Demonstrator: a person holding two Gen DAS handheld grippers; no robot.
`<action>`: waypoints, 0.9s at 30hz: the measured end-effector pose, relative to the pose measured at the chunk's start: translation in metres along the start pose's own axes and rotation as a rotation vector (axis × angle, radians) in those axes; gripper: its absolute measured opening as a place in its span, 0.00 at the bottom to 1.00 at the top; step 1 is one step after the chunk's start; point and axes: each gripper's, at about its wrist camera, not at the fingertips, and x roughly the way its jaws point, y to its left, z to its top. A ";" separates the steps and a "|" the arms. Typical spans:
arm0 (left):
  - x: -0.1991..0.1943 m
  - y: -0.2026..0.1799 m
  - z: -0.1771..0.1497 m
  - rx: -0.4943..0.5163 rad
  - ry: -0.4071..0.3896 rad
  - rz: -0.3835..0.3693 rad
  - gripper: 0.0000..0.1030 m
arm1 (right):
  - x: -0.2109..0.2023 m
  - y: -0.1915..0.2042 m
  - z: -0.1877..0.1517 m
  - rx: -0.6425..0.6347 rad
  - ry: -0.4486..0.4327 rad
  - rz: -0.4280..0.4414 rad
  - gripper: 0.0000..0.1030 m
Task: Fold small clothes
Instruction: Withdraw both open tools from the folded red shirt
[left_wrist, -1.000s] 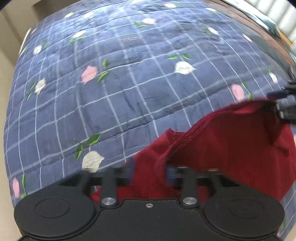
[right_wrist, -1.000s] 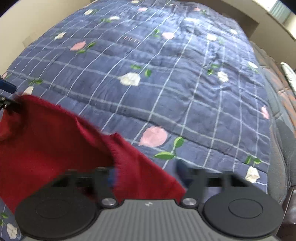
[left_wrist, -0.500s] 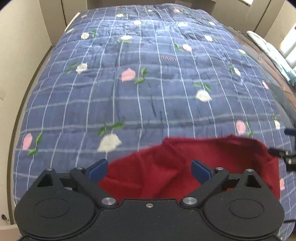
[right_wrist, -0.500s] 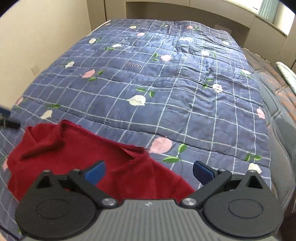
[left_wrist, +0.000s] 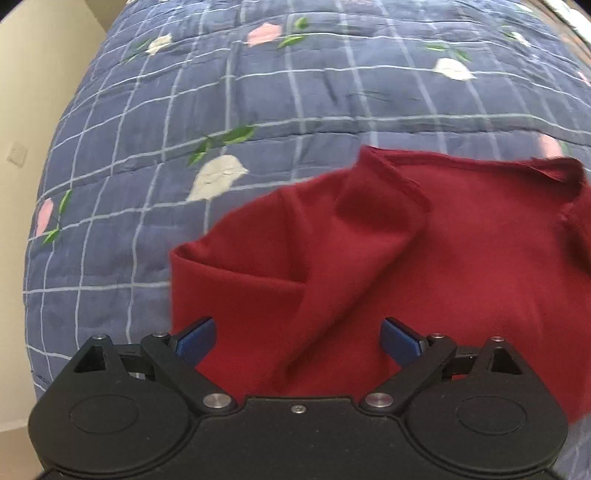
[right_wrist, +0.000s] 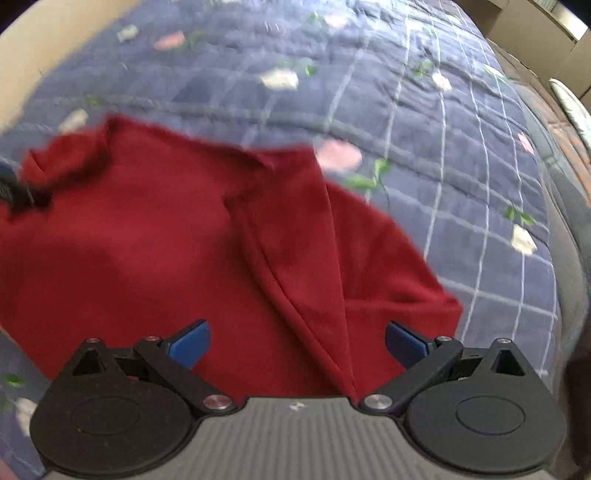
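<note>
Since half a second ago both cameras have dropped closer to the bed, so the red garment (left_wrist: 406, 266) fills far more of each view, and the blur says the motion is not over.

In the left wrist view, the left gripper (left_wrist: 297, 338) is spread wide with nothing between its blue pads (left_wrist: 195, 336), poised low over the near edge of the garment. The cloth lies on the blue floral quilt (left_wrist: 184, 110), rumpled: a hemmed flap is doubled over near the centre and a soft crease runs down toward the gripper.

In the right wrist view, the right gripper (right_wrist: 297, 339) is likewise released, its pads (right_wrist: 190, 341) apart over the garment's (right_wrist: 147, 240) near edge. A seam ridge runs diagonally down between the fingers, and a dark shape at the far left edge is probably the other tool, too blurred to confirm.

The step in hand looks like re-gripping to lay the piece flat. To do it well, each gripper should pinch a single outer corner rather than the bunched ridge, then both should draw apart evenly so the doubled flap opens before any fold is made.
</note>
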 end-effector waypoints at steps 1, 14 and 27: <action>0.002 0.004 0.003 -0.008 -0.005 0.014 0.93 | 0.003 -0.002 0.000 0.019 -0.004 -0.024 1.00; 0.000 0.078 0.034 -0.143 -0.092 0.159 0.93 | -0.027 -0.107 0.016 0.439 -0.198 -0.270 1.00; -0.078 0.081 -0.040 -0.382 -0.149 0.054 0.99 | -0.094 -0.041 -0.075 0.508 -0.215 -0.053 1.00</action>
